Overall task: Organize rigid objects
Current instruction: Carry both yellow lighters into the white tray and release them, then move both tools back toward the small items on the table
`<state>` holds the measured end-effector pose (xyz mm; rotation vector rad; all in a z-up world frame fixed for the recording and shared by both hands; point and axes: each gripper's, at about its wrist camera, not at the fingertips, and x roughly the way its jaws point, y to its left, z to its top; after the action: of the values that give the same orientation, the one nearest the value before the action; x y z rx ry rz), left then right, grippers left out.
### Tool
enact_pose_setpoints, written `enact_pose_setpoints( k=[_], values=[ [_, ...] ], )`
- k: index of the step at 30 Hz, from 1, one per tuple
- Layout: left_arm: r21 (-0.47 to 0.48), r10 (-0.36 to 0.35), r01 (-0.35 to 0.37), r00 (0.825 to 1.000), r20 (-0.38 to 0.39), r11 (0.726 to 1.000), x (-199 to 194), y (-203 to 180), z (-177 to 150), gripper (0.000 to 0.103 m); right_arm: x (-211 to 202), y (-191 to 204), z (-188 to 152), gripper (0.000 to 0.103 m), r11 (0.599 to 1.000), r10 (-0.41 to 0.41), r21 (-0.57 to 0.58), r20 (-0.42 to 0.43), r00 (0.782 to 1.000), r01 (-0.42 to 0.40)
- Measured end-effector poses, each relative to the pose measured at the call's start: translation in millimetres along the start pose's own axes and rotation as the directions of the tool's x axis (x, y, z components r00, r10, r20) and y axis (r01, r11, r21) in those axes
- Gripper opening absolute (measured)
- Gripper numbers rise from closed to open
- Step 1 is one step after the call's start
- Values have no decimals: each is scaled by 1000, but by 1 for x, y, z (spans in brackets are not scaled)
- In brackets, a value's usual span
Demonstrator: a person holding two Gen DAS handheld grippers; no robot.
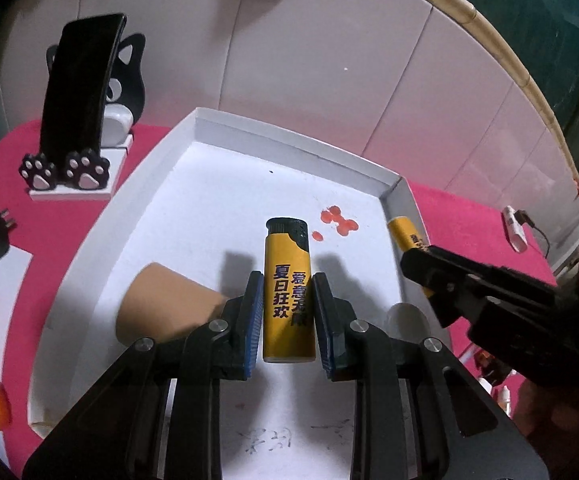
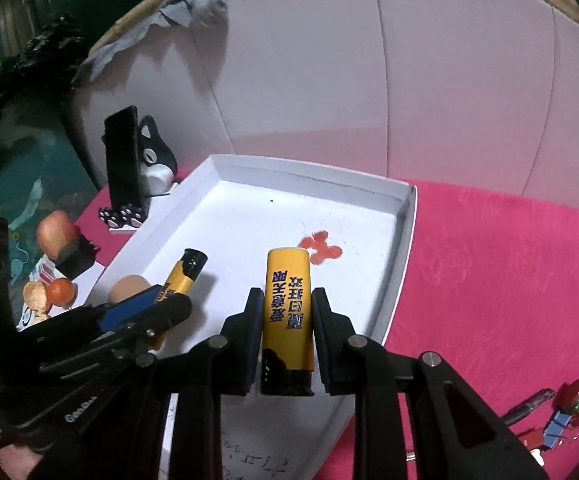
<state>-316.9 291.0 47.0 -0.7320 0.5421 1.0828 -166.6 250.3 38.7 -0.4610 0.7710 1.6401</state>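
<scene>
Left wrist: left gripper [image 1: 286, 312] grips yellow lighter [image 1: 288, 290] over tray [image 1: 209, 200].

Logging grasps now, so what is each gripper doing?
Left gripper: closed on a yellow-and-black plastic lighter.
Right gripper: closed on a second yellow-and-black plastic lighter.

Two yellow lighters [image 1: 288, 288] [image 2: 287, 316] are counted over one white tray [image 1: 217, 128] — one cat-shaped phone stand [image 1: 129, 76] and one black phone [image 1: 81, 84] alongside.

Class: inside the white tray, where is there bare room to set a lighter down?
Bare floor lies along the white tray far wall, beyond the red stain. The near left is crowded by the brown cup.
</scene>
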Motion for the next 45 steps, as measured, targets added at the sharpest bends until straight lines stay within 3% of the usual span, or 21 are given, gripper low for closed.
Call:
enact_pose_setpoints(
  k=[9, 10, 11, 12, 14, 17, 21, 25, 28, 31, 33, 34, 35, 38, 42, 45],
  values=[
    [-32, 11, -12, 1000, -3, 999, -1, -2, -6, 24, 5, 2, -10, 24, 1000, 13, 7, 1, 1000, -13],
    [-34, 13, -13, 1000, 3, 999, -2, -3, -6, 30, 5, 1, -11, 25, 1000, 15, 14, 3, 1000, -15],
    [-33, 15, -15, 1000, 10, 999, -4, -3, -5, 41, 4, 0, -12, 32, 999, 18, 26, 7, 1000, -19],
    [-35, 24, -23, 1000, 18, 999, -7, -4, -6, 45, 2, -1, -12, 46, 999, 20, 33, 13, 1000, -20],
    [-43, 81, -79, 995, 63, 996, -16, -2, -6, 68, -5, -8, -14, 60, 998, -17, 60, 54, 998, 14],
    [-97, 116, -105, 986, 118, 990, -31, 7, -7, 91, -15, -17, -15, 85, 995, -12, 100, 85, 996, 3],
    [-136, 123, -103, 981, 151, 985, -48, 12, -7, 91, -28, -14, -18, 87, 997, -6, 81, 117, 993, -3],
    [-112, 150, -134, 978, 146, 985, -60, 2, -8, 91, -44, -4, -24, 87, 999, 12, 50, 159, 987, -20],
    [-97, 133, -119, 979, 152, 988, -70, -8, -11, 91, -58, 0, -29, 87, 999, 19, 30, 186, 982, -25],
    [-83, 46, -31, 982, 183, 996, -89, -15, -20, 91, -81, -8, -34, 87, 999, 13, 39, 238, 971, -23],
    [-88, -31, 54, 969, 246, 995, -108, -21, -27, 91, -99, -18, -38, 87, 998, 4, 61, 274, 962, -21],
    [-82, -58, 83, 961, 270, 993, -115, -24, -28, 94, -109, -24, -40, 87, 997, -1, 72, 293, 956, -21],
    [-70, -86, 111, 952, 295, 991, -123, -28, -30, 103, -119, -30, -42, 88, 997, -10, 80, 314, 950, -16],
    [-13, -117, 128, 936, 333, 992, -139, -46, -30, 103, -155, -48, -45, 103, 994, -69, 103, 392, 917, 31],
    [60, -144, 131, 926, 349, 990, -151, -70, -33, 103, -192, -71, -50, 103, 988, -121, 139, 463, 878, 63],
    [88, -196, 177, 919, 341, 980, -151, -82, -37, 103, -213, -86, -55, 103, 984, -156, 156, 493, 856, 90]
  ],
)
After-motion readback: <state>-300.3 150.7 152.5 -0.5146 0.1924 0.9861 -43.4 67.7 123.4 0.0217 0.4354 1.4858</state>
